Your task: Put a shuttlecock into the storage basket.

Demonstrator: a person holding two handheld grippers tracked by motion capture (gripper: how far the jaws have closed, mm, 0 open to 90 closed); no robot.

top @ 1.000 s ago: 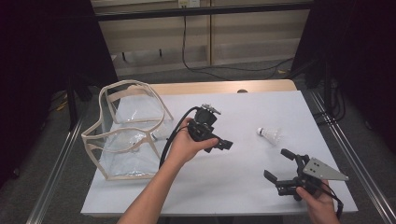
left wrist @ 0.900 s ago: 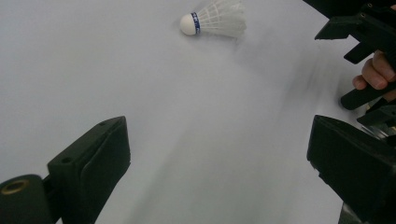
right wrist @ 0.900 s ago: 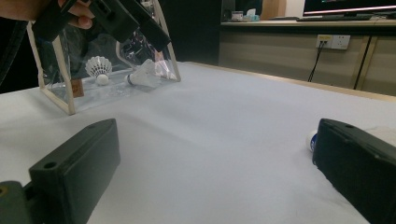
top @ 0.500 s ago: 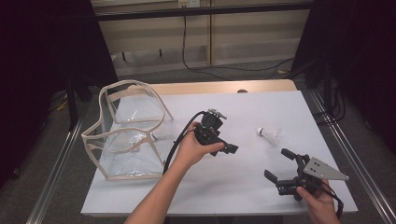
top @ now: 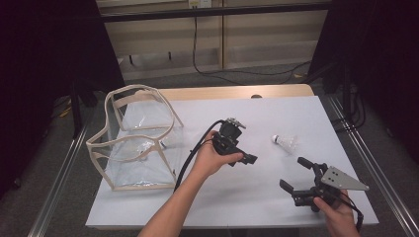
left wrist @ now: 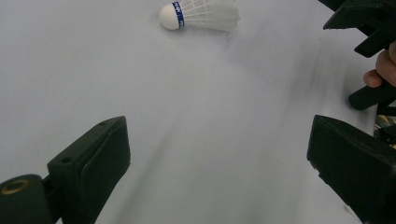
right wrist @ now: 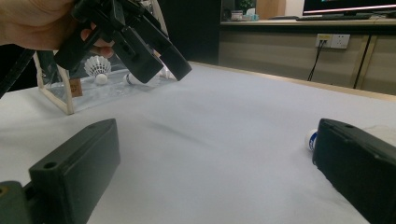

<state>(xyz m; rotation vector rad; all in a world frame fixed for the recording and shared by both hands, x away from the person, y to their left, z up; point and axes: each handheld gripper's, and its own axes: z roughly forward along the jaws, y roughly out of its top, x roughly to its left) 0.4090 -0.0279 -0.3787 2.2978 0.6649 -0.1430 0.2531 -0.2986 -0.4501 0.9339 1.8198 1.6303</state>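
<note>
The shuttlecock (top: 285, 142) lies on its side just beyond the released, empty left claw (top: 245, 157) (right claw (top: 296, 174), also released, sits nearer the desk edge).

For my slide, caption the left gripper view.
Open left gripper above the white table, facing a shuttlecock lying ahead.

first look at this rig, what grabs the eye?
Probably the lone white shuttlecock lying on its side on the white table, right of centre. The left claw hangs open over mid-table, aimed toward it, and the right claw waits open near the front right corner. At the left edge sits a clear bag with a beige frame; the right gripper view shows more shuttlecocks inside it.
</note>
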